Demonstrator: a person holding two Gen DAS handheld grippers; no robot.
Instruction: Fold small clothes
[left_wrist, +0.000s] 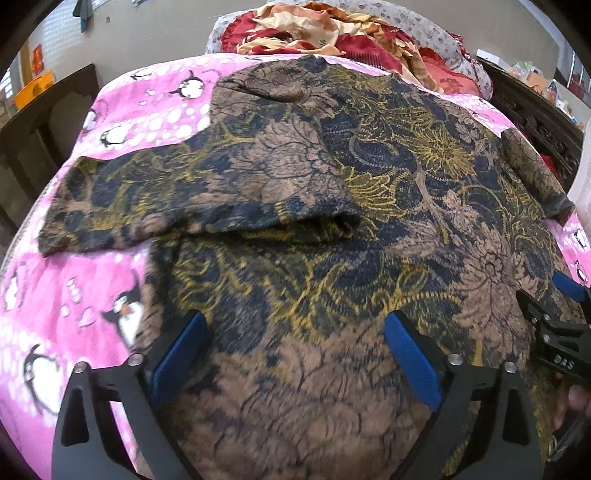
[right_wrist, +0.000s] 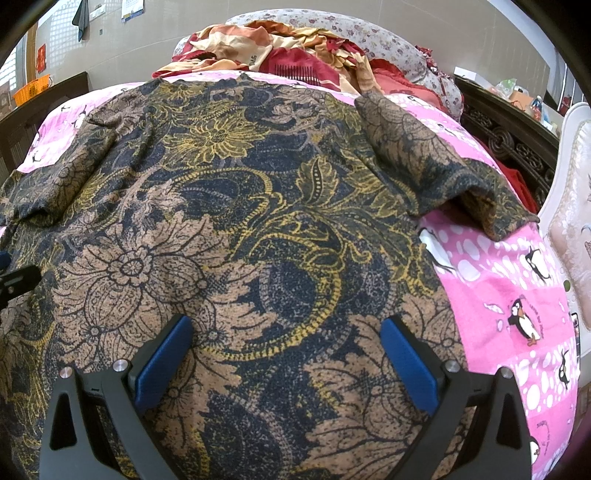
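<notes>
A brown, navy and yellow floral short-sleeved top (left_wrist: 332, 229) lies spread flat on a pink penguin-print bedsheet (left_wrist: 74, 295). Its left sleeve (left_wrist: 166, 199) sticks out to the left. In the right wrist view the top (right_wrist: 240, 229) fills the frame, and its right sleeve (right_wrist: 443, 166) lies out to the right. My left gripper (left_wrist: 295, 328) is open and empty just above the top's lower part. My right gripper (right_wrist: 284, 332) is open and empty over the lower middle, and it also shows in the left wrist view (left_wrist: 565, 325) at the right edge.
A heap of red, cream and floral bedding (left_wrist: 332, 33) lies at the far end of the bed, also in the right wrist view (right_wrist: 295, 44). A dark carved wooden bed frame (right_wrist: 517, 147) and a pale padded headboard (right_wrist: 576, 221) stand at the right. The bedsheet (right_wrist: 517, 295) shows bare beside the top.
</notes>
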